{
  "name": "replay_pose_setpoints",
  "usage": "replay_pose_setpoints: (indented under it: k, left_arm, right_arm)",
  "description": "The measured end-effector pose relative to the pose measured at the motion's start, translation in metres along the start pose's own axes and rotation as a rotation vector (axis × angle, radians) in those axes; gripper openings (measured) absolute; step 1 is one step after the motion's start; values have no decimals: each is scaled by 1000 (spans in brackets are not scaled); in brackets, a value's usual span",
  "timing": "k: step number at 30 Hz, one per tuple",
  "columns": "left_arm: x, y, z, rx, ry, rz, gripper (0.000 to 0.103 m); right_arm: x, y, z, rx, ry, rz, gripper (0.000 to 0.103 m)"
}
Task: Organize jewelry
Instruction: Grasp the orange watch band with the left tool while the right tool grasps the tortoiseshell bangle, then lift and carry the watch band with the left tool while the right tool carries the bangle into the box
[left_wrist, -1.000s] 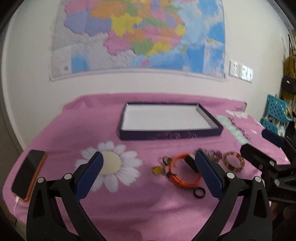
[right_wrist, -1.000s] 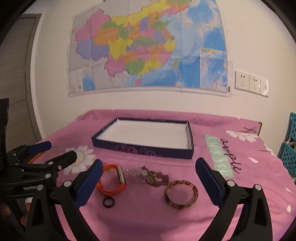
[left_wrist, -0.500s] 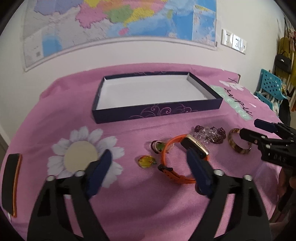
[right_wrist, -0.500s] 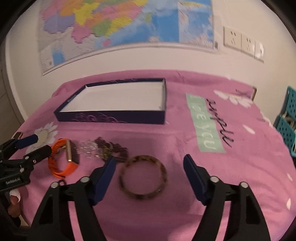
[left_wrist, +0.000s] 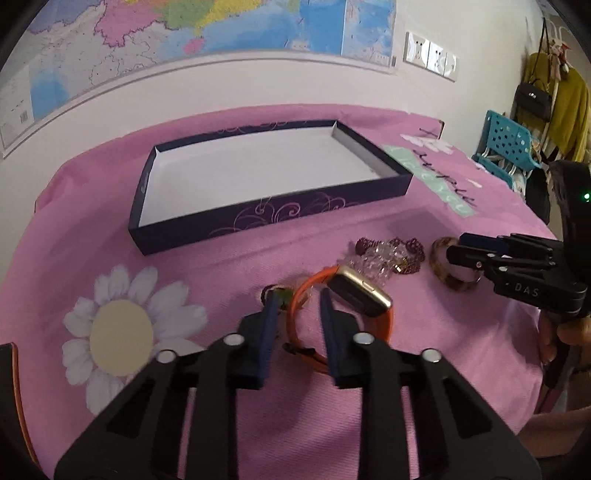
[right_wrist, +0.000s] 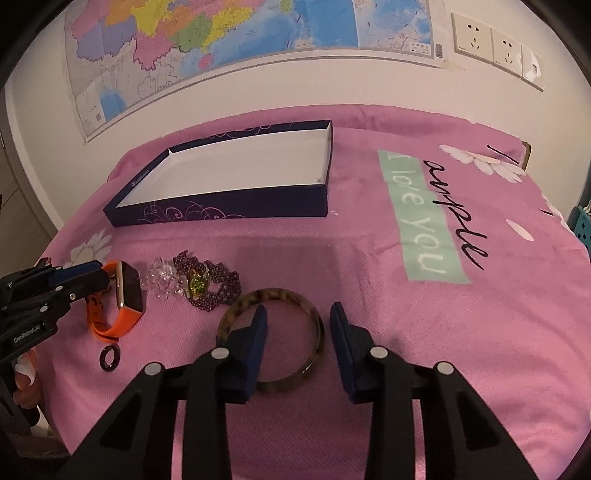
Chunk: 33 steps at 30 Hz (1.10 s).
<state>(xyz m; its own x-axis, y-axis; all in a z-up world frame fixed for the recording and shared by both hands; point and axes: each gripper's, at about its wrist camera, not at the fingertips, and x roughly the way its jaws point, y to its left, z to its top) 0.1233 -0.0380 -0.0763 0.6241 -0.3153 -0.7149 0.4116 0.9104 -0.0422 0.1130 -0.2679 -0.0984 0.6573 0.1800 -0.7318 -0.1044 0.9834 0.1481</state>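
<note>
An orange-strapped watch lies on the pink cloth. My left gripper is open, its fingers straddling the strap's left side. A ring lies by the left finger. A tortoiseshell bangle lies in front of my right gripper, which is open with its fingers astride the bangle's right rim. A clear bead bracelet, a purple bead bracelet with a green-stone ring on it and a black ring lie between. The dark box with a white floor stands behind, empty.
A phone lies at the table's left edge. A map hangs on the wall behind the table. A blue plastic basket and hanging clothes stand off the table's right side.
Both grippers have come down and forward onto the jewelry, and their jaws have narrowed: the left around the watch strap, the right around the bangle's rim.
</note>
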Motion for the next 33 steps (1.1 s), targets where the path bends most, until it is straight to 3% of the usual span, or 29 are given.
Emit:
replay_pose_setpoints:
  k: [4,9,11,24,33]
  left_arm:
    - [6,-2,-4,12,34,-5,14]
    - [5,-4,-5,13,46,5,13]
    - [4,-5,-5,11,41,22,7]
    - [-21,12,-2,-89,-7,-32,6]
    - [-34,40,26,-167,-64,-55,6]
  right_arm:
    - [0,-1,0,-9,4,-3,27]
    - [1,-5,1,-19,7,-17,10]
    - [1,-7,2,-16,6,-14,6]
    - [-17,-8,11,-13,-53,46,6]
    - [-24,2,45,-75,-116,72,6]
